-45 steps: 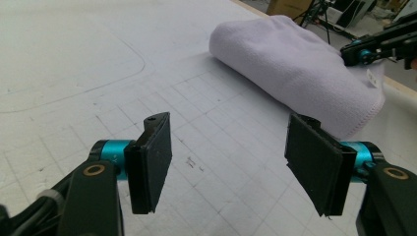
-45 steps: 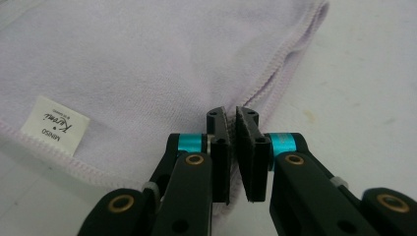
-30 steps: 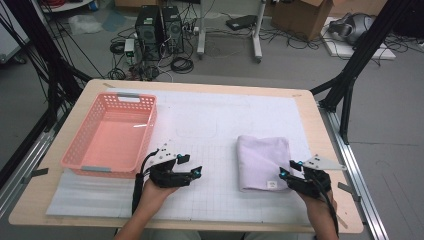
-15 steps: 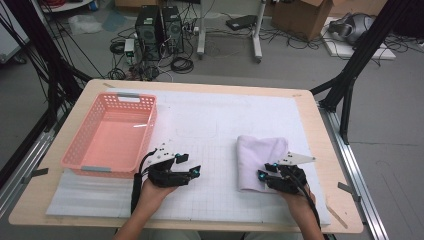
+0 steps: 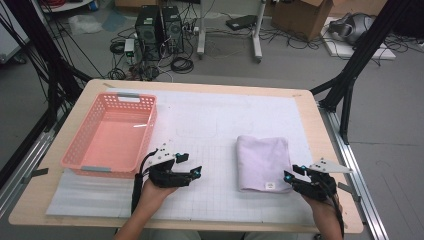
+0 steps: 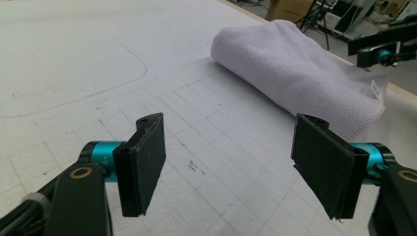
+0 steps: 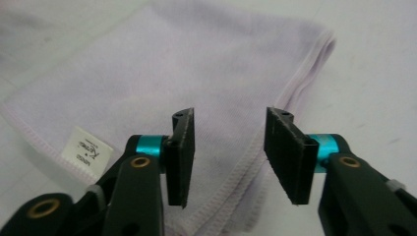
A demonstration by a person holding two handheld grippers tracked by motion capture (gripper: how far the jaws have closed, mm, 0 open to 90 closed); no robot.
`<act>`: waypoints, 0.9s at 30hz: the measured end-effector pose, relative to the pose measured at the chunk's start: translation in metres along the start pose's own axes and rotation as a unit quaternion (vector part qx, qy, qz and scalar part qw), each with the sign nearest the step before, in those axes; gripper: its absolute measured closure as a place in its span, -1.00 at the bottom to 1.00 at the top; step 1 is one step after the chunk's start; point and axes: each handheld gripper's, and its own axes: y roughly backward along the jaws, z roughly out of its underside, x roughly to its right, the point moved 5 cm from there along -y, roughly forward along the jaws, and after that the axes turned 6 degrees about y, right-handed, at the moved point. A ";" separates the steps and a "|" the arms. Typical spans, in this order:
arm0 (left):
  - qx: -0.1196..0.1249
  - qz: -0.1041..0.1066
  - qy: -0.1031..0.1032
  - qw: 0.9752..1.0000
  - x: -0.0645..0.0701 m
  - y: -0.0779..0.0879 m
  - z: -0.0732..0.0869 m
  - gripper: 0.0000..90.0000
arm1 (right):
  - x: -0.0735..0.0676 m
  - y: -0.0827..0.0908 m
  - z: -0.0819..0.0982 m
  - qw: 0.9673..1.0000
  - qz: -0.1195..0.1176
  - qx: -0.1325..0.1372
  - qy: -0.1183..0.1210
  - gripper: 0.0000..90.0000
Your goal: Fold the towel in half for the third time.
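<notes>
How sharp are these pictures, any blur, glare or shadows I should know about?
High view: even light, mildly soft, a pale sheen inside the pink basket. Left gripper view: jaws crisp, folded towel in focus, a soft shadow beside it. Right gripper view: towel's far part blurred, white label unreadable.

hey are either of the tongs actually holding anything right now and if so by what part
Nothing is held. The right tongs stand open above the near hemmed edge of the folded lilac towel, pads not pressing on it. The left tongs are open over the bare mat.
</notes>
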 end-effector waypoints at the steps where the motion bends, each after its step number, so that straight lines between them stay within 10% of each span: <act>1: -0.001 0.000 -0.001 1.000 0.000 0.000 0.000 -0.36 | 0.001 0.004 -0.001 1.000 0.005 0.010 0.008 0.09; 12: 0.008 0.000 -0.002 1.000 -0.004 0.001 -0.001 -0.58 | 0.020 0.026 0.001 0.997 0.046 0.062 -0.010 -0.45; 27: 0.012 -0.006 -0.007 1.000 -0.007 0.004 -0.001 -0.57 | 0.024 0.023 0.002 0.997 0.051 0.059 -0.010 -0.54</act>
